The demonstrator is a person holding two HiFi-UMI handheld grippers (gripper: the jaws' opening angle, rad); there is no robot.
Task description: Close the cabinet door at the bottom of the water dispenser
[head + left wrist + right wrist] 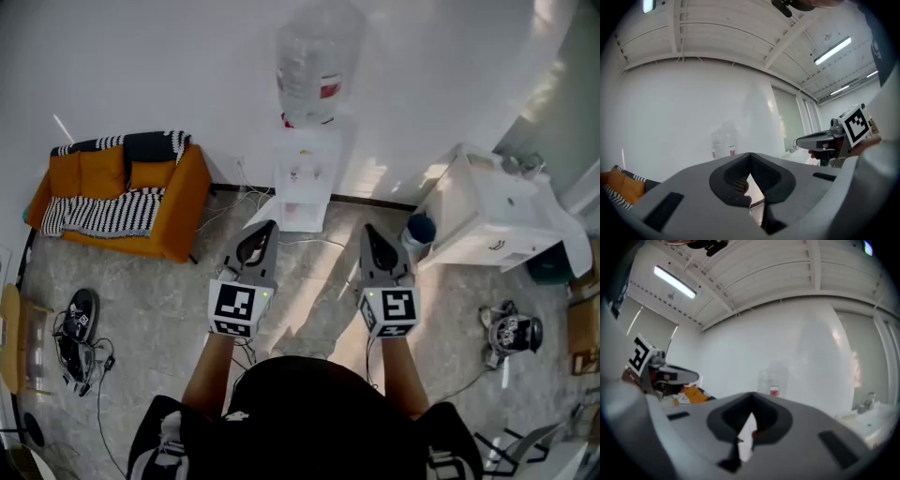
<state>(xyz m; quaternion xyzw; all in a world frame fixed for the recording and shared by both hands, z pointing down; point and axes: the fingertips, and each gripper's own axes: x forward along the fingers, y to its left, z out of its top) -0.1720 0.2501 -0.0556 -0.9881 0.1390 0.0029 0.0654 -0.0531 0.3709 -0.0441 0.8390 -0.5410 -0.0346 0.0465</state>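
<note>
The water dispenser (305, 173) stands at the floor's far edge against the wall, between an orange sofa (122, 192) and a white sink unit (487, 211). Its bottom cabinet door (302, 214) is too small to read. The left claw (262, 232) and right claw (371, 234) point at it from well apart, jaws together on nothing.

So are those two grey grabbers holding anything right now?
No, nothing is held. The grey left gripper and grey right gripper both have their jaws shut together, empty, short of the white water dispenser.
</note>
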